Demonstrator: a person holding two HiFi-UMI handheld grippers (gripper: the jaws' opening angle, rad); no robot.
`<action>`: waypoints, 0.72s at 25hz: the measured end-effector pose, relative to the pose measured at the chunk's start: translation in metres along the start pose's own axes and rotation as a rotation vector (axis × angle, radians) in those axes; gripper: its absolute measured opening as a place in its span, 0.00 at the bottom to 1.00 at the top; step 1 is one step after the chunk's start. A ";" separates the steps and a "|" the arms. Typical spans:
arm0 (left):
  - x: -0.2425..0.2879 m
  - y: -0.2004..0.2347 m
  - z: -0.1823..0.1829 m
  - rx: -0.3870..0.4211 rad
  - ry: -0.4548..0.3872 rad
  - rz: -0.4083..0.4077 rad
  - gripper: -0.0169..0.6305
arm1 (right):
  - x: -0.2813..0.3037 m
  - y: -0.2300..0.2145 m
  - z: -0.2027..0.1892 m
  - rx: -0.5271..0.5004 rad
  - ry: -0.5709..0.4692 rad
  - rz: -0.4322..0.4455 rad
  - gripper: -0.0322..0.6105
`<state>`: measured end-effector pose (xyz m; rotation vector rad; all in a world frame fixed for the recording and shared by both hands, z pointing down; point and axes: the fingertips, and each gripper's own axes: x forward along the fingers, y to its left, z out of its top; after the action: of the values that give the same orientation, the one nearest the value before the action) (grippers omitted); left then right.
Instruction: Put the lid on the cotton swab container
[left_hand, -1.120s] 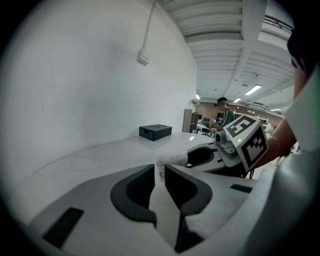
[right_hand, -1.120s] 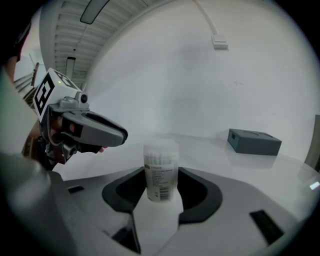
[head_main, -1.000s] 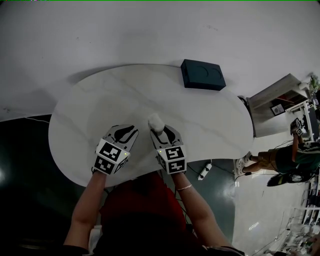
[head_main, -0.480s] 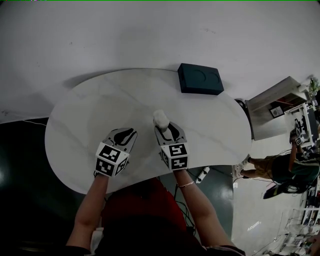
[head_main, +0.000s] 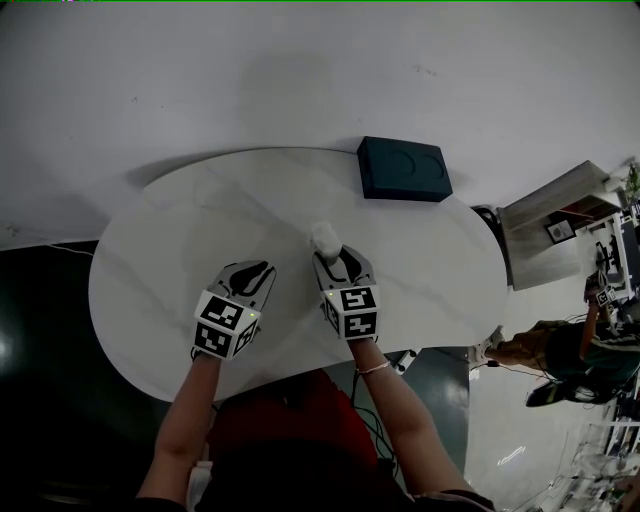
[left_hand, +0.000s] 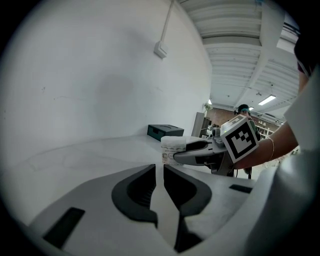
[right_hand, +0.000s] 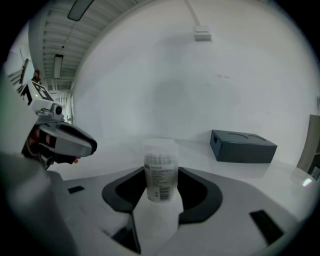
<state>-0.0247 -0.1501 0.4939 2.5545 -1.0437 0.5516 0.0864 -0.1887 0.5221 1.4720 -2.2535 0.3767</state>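
The cotton swab container (right_hand: 161, 162) is a clear tube full of white swabs, upright, with a translucent lid on its top. It stands between the jaws of my right gripper (right_hand: 161, 176), which are shut on its sides. In the head view the container (head_main: 325, 238) shows at the tip of the right gripper (head_main: 331, 256), near the middle of the white table (head_main: 180, 250). I cannot tell whether its base touches the table. My left gripper (head_main: 257, 270) rests to the left, its jaws (left_hand: 160, 169) shut with nothing between them. From the left gripper view the container (left_hand: 172, 149) shows ahead to the right.
A dark teal box (head_main: 405, 168) lies at the table's far edge, right of centre. A white wall runs behind the table. People (head_main: 560, 345) and shelving stand off the table's right end, over the floor.
The right gripper keeps its hold on the container and has edged slightly forward. The left gripper has barely moved. The head view has shifted a little.
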 end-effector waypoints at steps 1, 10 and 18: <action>0.003 0.001 0.001 -0.002 0.001 0.001 0.12 | 0.003 -0.002 0.001 0.001 0.001 0.000 0.37; 0.022 0.003 0.006 -0.020 -0.005 0.008 0.12 | 0.023 -0.023 0.001 0.033 0.014 -0.019 0.37; 0.030 0.008 0.005 -0.038 0.006 0.021 0.12 | 0.031 -0.031 0.003 0.042 0.018 -0.016 0.37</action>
<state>-0.0096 -0.1759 0.5049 2.5104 -1.0699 0.5387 0.1034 -0.2279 0.5342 1.5012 -2.2307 0.4335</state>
